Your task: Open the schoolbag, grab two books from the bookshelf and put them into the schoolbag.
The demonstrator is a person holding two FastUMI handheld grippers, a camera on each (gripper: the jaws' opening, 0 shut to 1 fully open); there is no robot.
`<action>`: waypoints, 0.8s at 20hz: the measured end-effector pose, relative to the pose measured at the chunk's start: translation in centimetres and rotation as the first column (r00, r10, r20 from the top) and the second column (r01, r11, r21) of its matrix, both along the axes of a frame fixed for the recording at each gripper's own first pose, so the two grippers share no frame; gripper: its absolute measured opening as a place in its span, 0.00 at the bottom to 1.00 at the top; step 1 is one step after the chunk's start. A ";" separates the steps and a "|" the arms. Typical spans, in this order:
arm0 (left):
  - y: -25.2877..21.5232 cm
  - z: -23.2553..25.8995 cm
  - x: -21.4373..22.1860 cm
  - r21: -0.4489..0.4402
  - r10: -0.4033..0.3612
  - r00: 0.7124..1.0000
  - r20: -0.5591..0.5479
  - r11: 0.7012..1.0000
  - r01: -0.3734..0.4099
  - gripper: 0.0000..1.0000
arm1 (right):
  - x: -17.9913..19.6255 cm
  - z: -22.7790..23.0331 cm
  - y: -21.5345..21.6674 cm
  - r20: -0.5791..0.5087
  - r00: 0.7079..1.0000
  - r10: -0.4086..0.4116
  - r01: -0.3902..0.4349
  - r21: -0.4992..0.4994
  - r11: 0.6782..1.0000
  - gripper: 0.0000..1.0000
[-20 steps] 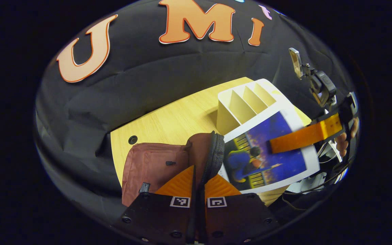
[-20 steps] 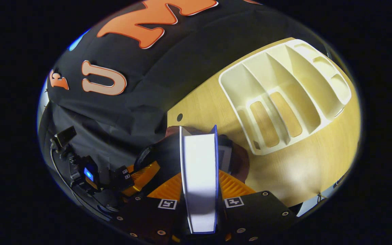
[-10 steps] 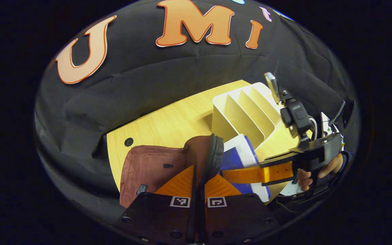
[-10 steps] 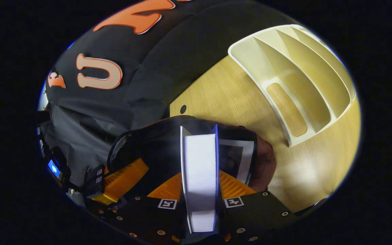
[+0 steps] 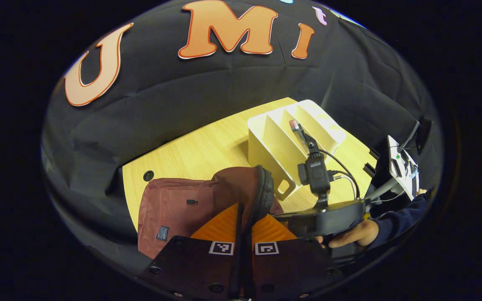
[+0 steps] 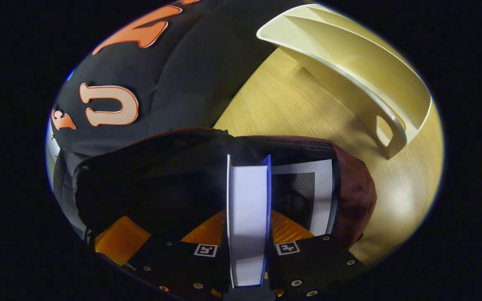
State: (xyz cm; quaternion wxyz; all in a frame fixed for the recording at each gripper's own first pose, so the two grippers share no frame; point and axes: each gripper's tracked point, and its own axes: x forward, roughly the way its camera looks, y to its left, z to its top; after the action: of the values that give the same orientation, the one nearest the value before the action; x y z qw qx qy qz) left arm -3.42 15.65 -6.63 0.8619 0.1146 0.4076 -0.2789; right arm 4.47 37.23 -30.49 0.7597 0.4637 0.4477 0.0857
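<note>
Left gripper (image 5: pixel 241 228): fingers pressed together on the bag (image 5: pixel 182 207) rim — judged to be holding the mouth open for loading.
Right gripper (image 6: pixel 247 234): pinching a book (image 6: pixel 247 209) edge-on, its leading end at the bag's dark opening — insertion appears under way.
Second book (image 6: pixel 308 196): already inside the bag, against its right wall.
Shelf (image 5: pixel 285 138): white, slots empty, near the tabletop's far right corner, just beyond the bag.
Tabletop (image 5: pixel 207 146): pale wood, a cable hole near its left edge; bag lies at the near edge.
Room: black cloth wall behind.
Hand (image 5: pixel 352 234): grips the right gripper's handle, dark sleeve.
</note>
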 end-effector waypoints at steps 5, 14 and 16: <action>1.2 -0.5 0.4 -0.009 0.043 0.999 -0.008 0.999 -0.043 0.04 | -1.3 -1.6 -4.6 -0.073 0.997 -0.022 0.007 -0.200 0.980 0.75; -0.7 -1.0 0.2 -0.010 0.110 0.993 0.041 0.994 -0.110 0.13 | -3.8 1.9 -9.9 -0.042 0.995 0.093 -0.101 -0.282 0.954 0.97; -1.2 -1.0 -0.1 -0.001 0.147 0.988 0.055 0.989 -0.147 0.19 | -3.9 4.1 -12.7 0.017 0.992 0.125 -0.112 -0.330 0.937 0.97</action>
State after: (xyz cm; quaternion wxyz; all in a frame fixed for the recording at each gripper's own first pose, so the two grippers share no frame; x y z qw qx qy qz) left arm -3.53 14.49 -7.62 0.8908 0.0934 0.3915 -0.2108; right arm 0.61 24.51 -26.37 0.8281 0.3012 0.4685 0.0642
